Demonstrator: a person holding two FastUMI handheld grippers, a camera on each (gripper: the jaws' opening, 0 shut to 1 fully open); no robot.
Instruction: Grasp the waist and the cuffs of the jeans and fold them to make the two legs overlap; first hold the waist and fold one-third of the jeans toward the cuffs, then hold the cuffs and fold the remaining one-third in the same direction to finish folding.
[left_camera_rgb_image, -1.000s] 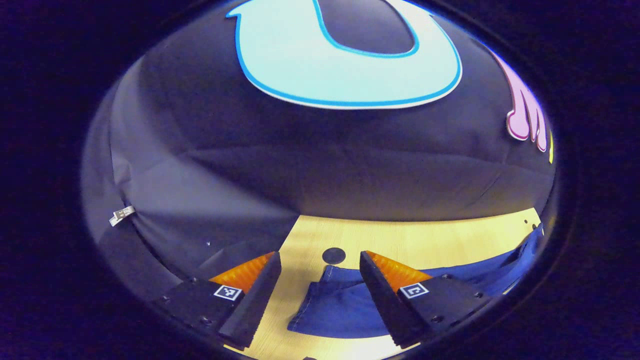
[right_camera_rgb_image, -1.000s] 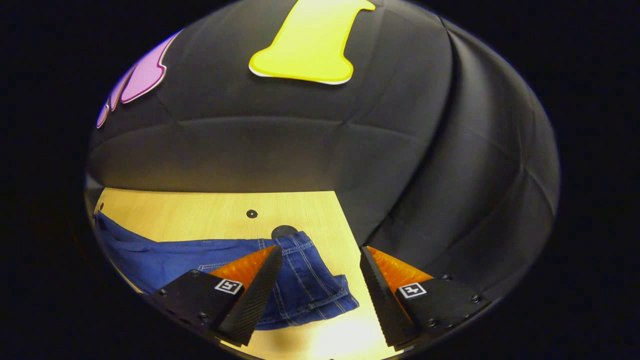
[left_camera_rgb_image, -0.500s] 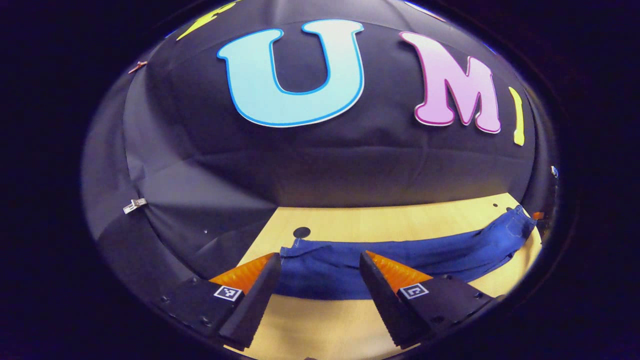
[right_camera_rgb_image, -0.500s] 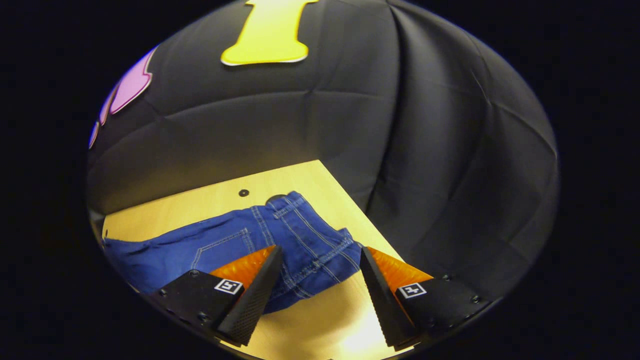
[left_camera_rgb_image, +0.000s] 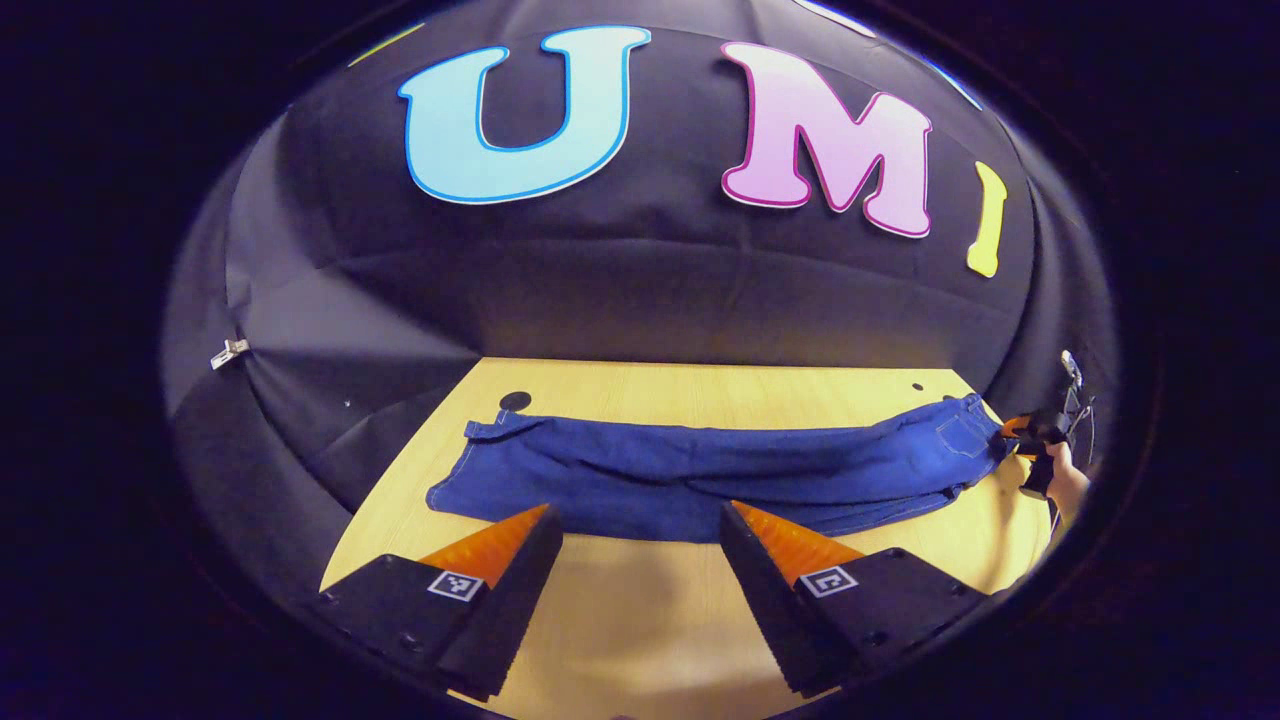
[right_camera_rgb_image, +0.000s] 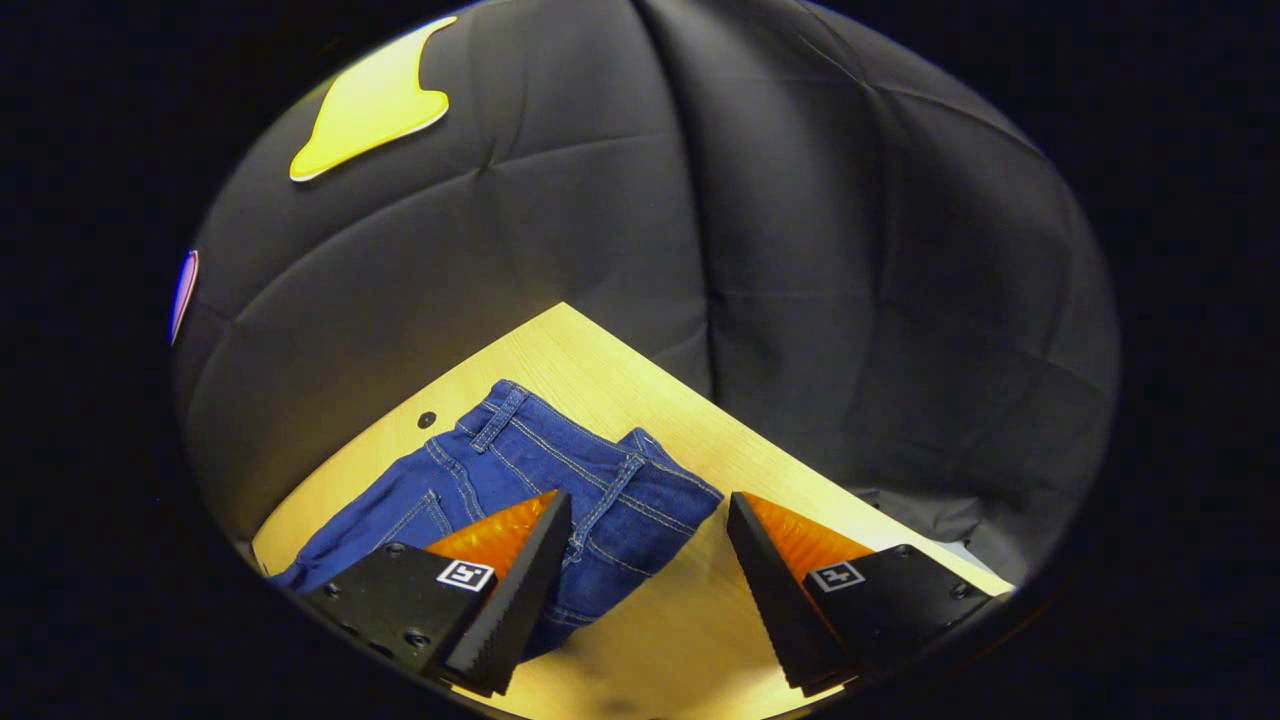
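Blue jeans lie stretched across the wooden table, folded lengthwise into one long band. The cuffs are at the left end and the waist at the right. My left gripper is open, hovering at the near edge of the legs' middle with nothing between its fingers. In the right gripper view the waist, with belt loops and seams, lies on the table corner. My right gripper is open just short of it, the waist's corner showing between the fingertips. A hand holds that gripper by the waist end.
The table ends close behind and beside the waist, with black cloth wall all round. A dark round hole sits by the cuffs, a small hole near the waist. A metal clip hangs on the cloth at left.
Both grippers have drawn back from the jeans, still open. The left view now takes in the jeans' whole length. The right view has swung so the waist lies diagonally on the table corner.
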